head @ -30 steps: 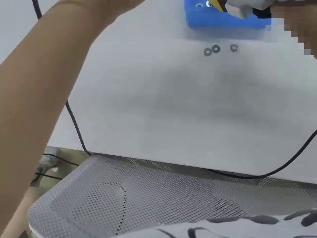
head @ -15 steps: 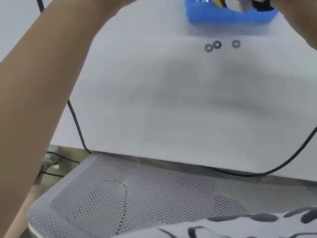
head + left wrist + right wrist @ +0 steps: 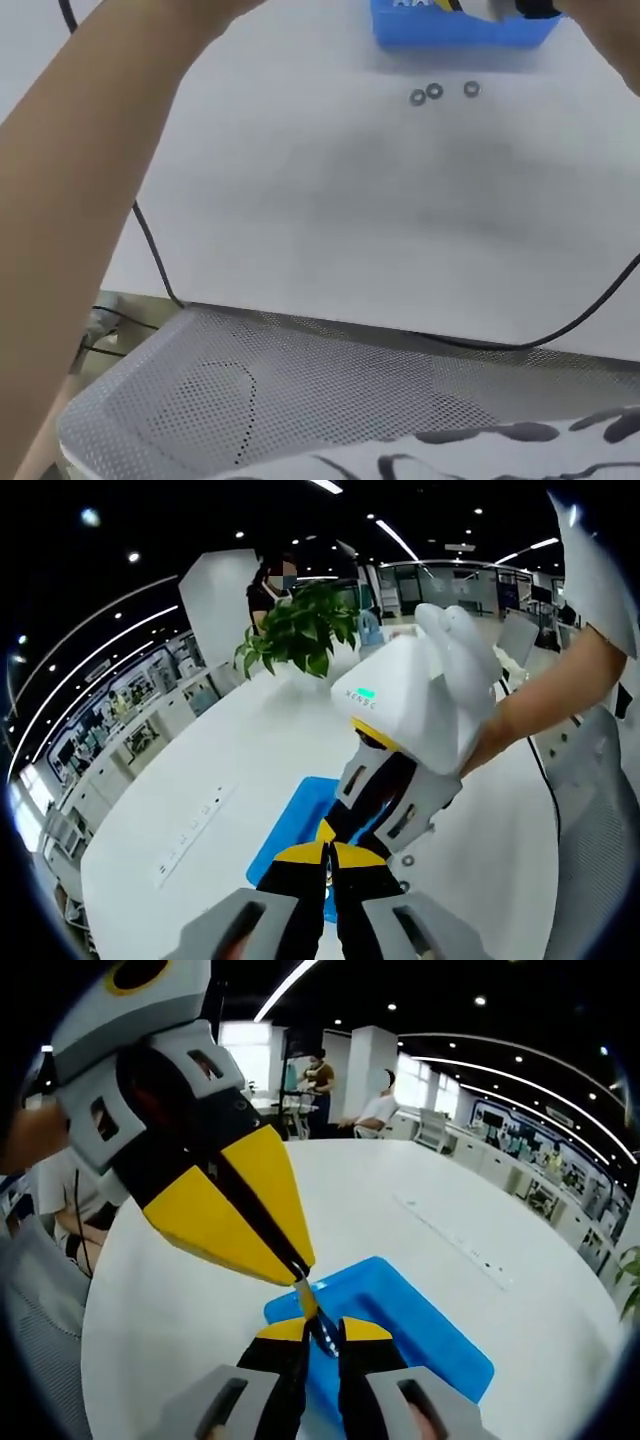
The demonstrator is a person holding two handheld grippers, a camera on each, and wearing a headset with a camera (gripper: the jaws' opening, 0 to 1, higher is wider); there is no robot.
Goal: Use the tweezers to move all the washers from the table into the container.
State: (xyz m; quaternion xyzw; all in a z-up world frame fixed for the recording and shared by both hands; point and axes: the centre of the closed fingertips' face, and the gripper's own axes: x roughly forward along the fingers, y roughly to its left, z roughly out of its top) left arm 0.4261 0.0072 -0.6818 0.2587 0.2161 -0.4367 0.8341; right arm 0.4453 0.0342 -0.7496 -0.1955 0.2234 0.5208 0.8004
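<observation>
Three washers seen beside container; above it, tweezers pinched by left gripper, right gripper narrow around them, grip unclear.

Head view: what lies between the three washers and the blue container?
Only bare white table separates the washers from the container, in the head view.

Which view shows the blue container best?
Right gripper view: the blue container lies beyond the jaws, most of its outline visible. The head view cuts it off at the top edge; in the left gripper view much of it is hidden.
</observation>
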